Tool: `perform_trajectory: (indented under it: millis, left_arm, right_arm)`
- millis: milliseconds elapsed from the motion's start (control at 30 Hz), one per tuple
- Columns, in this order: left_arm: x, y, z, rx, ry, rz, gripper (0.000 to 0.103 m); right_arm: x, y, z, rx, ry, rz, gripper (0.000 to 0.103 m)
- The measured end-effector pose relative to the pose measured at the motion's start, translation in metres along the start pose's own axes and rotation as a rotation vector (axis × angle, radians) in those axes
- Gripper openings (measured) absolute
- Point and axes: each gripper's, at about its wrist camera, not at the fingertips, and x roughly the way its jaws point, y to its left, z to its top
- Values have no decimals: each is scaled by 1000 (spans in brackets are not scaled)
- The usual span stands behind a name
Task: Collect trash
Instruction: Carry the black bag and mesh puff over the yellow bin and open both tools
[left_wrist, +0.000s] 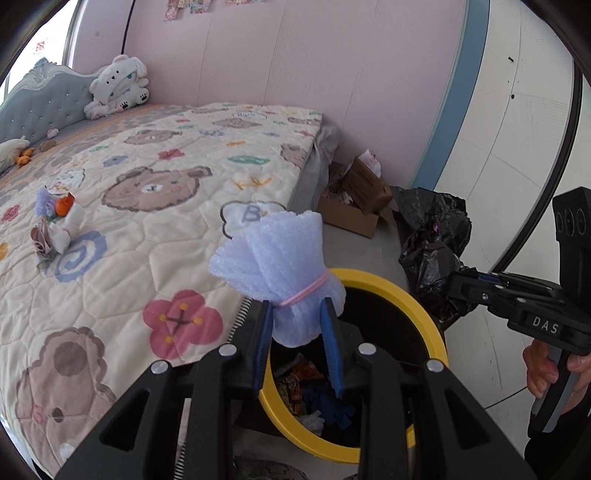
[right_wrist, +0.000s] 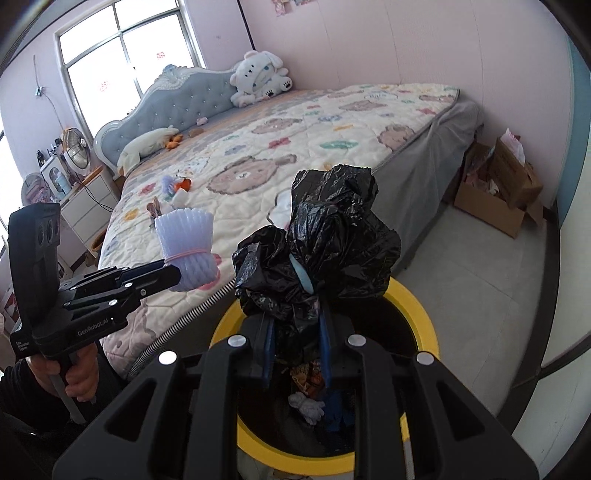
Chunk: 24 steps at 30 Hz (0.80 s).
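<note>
- Over the yellow-rimmed bin, the left gripper pinches a foam net bundle below its pink band; light, springy, easy to squeeze;
- At 3 o'clock, the right gripper clamps a crumpled black bag; thin, slippery, so hold the gathered folds.

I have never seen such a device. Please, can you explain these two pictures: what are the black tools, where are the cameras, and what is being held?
A person holds one hand-operated gripper in each hand; each carries its own camera looking along its fingers. The left gripper pinches a white foam net tied with a pink band. The right gripper pinches a crumpled black plastic bag. Both hang over a yellow-rimmed bin that already contains trash. More scraps lie on the bed.
</note>
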Motion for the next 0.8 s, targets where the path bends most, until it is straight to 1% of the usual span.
perform_trajectory:
  millis: [333,600,667,733,800]
  left_arm:
    - [34,-1,-21,-29,113,-19,26]
    - [34,0,-20,-39,114,-37,27]
    - [34,0,-20,-38,113,-38,28]
    - [33,-1,-20,-39,109,-34,30]
    - [32,-1,-19,-44,106,-39,35]
  right_arm:
    - [30,-22,-16,80,105,-9,20]
    - [29,-25,-16,81,98,-13,22]
    - [28,-26,-15,86,90,-17,25]
    - [26,-30,-16,97,84,-24,26]
    - [24,-33,-15,110,76,-24,30]
